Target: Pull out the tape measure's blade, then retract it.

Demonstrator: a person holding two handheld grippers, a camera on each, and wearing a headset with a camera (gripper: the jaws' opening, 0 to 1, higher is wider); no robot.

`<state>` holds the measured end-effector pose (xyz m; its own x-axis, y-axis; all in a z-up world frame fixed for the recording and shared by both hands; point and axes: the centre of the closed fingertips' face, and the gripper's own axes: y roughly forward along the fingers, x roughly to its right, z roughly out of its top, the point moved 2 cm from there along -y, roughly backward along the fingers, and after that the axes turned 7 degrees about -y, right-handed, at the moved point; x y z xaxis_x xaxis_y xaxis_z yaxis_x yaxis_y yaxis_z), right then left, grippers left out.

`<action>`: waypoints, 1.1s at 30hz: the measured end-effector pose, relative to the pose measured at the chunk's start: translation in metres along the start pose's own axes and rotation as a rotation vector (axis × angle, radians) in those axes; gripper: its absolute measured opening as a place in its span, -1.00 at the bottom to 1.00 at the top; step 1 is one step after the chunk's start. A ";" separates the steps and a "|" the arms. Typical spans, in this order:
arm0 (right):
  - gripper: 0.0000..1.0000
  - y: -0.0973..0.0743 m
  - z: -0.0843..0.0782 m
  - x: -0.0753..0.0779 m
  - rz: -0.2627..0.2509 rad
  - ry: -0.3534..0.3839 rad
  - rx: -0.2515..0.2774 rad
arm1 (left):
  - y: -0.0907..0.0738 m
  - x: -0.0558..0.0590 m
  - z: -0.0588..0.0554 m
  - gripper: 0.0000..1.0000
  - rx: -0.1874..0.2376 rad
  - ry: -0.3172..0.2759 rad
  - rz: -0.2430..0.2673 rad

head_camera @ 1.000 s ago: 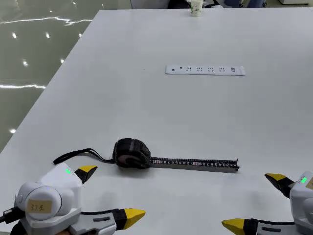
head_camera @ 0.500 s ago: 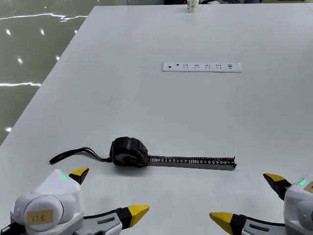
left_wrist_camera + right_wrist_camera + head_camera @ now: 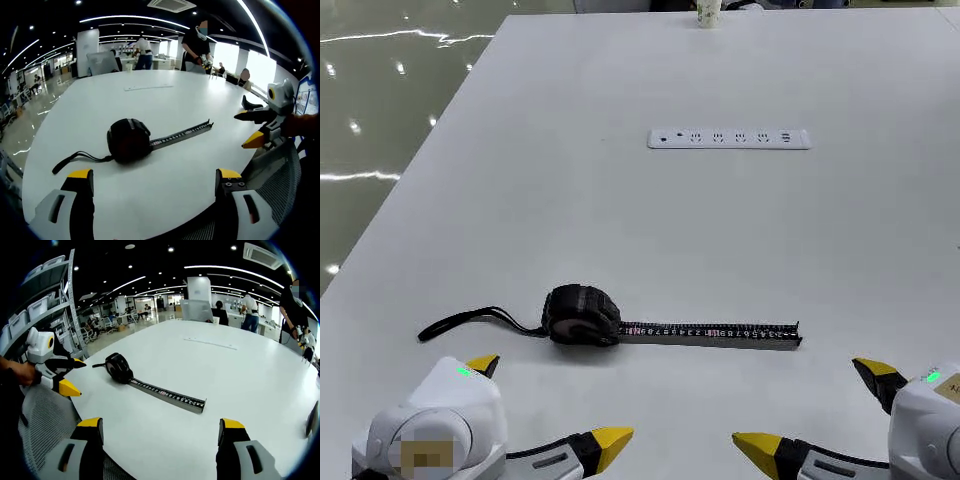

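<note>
The tape measure (image 3: pixel 582 316) lies at the lower centre of the head view, its blade (image 3: pixel 710 333) drawn out to the right. The left gripper (image 3: pixel 550 402) and the right gripper (image 3: pixel 810 405) both stand wide apart and empty. If the blade is released while nothing holds the case, it may whip back and make the case slide.

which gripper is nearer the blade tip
The right gripper; the blade tip lies just ahead of it, while the left gripper faces the case.

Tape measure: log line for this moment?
tape measure: on table, ungripped | blade: extended, lying flat | left tool: open, empty | right tool: open, empty
</note>
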<state>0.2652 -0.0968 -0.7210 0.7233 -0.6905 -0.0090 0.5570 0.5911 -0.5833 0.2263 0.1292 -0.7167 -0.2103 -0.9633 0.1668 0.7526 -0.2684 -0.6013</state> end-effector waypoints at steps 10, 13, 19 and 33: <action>0.89 0.001 0.000 -0.004 0.003 0.020 -0.005 | 0.001 0.004 0.012 0.97 0.029 0.005 0.011; 0.89 0.000 0.002 -0.004 0.000 0.017 0.000 | 0.002 0.003 0.015 0.96 0.038 -0.013 0.011; 0.89 0.000 0.002 -0.003 0.003 0.019 -0.001 | 0.002 -0.001 0.014 0.94 0.035 -0.017 0.021; 0.90 0.002 0.003 -0.002 0.048 0.002 0.013 | 0.011 -0.006 0.020 0.90 0.022 -0.009 0.022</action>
<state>0.2660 -0.0932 -0.7195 0.7485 -0.6620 -0.0387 0.5270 0.6293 -0.5712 0.2481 0.1324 -0.7091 -0.1882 -0.9689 0.1604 0.7705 -0.2469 -0.5876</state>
